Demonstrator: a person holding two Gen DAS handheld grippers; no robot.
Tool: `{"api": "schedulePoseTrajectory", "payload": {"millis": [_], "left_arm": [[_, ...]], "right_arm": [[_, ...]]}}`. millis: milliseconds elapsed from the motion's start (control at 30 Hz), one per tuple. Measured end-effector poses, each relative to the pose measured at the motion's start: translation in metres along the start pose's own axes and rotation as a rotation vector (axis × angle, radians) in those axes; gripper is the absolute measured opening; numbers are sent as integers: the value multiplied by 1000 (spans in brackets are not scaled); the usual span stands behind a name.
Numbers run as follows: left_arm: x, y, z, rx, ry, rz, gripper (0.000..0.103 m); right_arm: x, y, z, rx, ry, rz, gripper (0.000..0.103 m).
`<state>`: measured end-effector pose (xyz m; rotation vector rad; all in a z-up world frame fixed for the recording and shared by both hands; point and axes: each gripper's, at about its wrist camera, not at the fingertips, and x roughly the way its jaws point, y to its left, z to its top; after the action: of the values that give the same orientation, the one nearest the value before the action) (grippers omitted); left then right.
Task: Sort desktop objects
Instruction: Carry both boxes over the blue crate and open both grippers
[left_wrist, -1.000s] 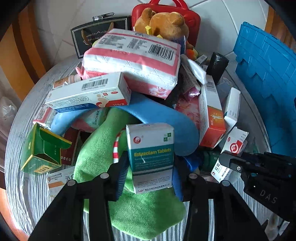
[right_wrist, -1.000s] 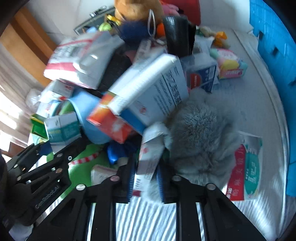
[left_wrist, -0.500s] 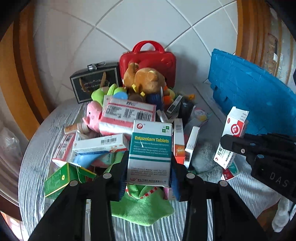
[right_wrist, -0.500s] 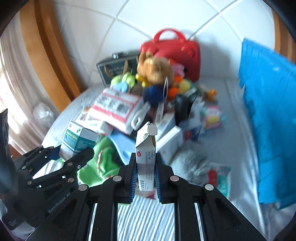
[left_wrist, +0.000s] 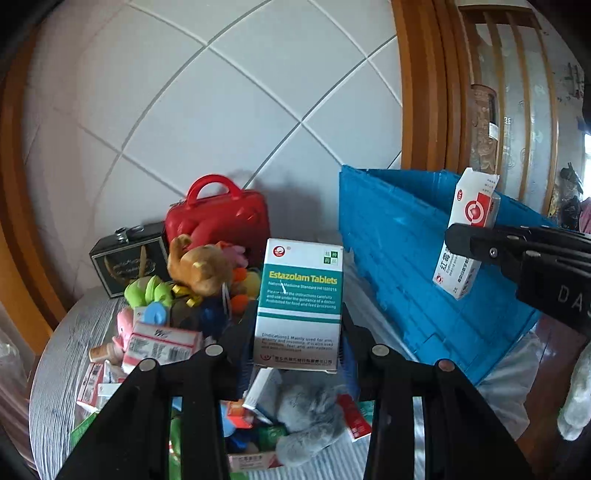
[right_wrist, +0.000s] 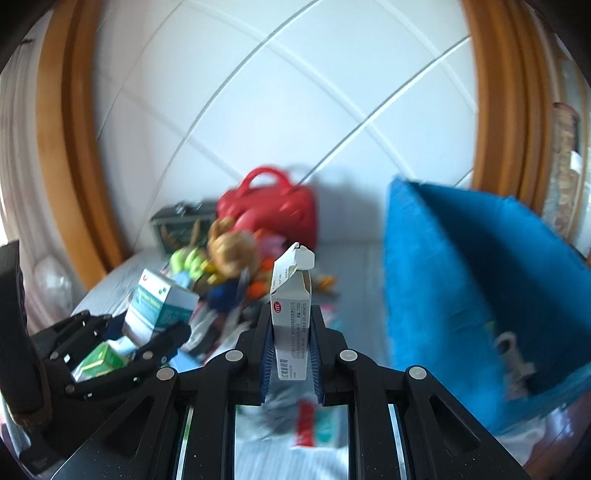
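Left wrist view, left to right. A black gift box (left_wrist: 127, 260) stands against the tiled wall at the far edge of the tabletop (left_wrist: 59, 354); beside it is a red case (left_wrist: 221, 221) with a loop handle. In front of these lies a heap of plush toys, among them a brown teddy (left_wrist: 201, 264) and a green plush (left_wrist: 146, 290), together with a pink tissue pack (left_wrist: 159, 345) and assorted small cartons. The left tool (left_wrist: 297, 339) is clenched on the Estazolam Tablets box (left_wrist: 301, 302), held upright above the heap, label toward the camera. Beneath it a grey fluffy toy (left_wrist: 310, 417) rests on the tabletop. To the right stands a blue crate (left_wrist: 402, 258), its near wall facing the heap. The right tool (left_wrist: 465, 240) enters from the right edge, grasping a red-and-white medicine box (left_wrist: 467, 236), tilted, in front of the crate's upper rim.

Right wrist view, left to right, partly blurred. The left tool (right_wrist: 147, 332) with its teal box (right_wrist: 159, 310) appears at lower left. At centre the right tool (right_wrist: 290, 345) grips the narrow white box (right_wrist: 290, 321) upright, its top flap open. The blue crate (right_wrist: 461, 280) fills the right side.
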<state>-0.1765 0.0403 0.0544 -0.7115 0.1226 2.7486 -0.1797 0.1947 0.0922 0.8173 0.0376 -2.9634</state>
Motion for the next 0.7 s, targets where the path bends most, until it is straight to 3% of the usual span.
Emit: {"api": "schedulePoseTrajectory", "payload": {"millis": [200,333,567,700], "left_arm": [[12,-102,53,22,-71,-25,38],[33,-183,89,40,-73,-39,38],[100,-298,103,105,70,-47,38],[124,-330,103,121,134,-48,38]], "right_arm": [[-20,-104,28,-42,-46,-80,17],[-18,-187,35,-78,-8,-158,17],[10,-290,10,-88,145,-236,17],[21,-325,-6,-81,198,-234,17]]}}
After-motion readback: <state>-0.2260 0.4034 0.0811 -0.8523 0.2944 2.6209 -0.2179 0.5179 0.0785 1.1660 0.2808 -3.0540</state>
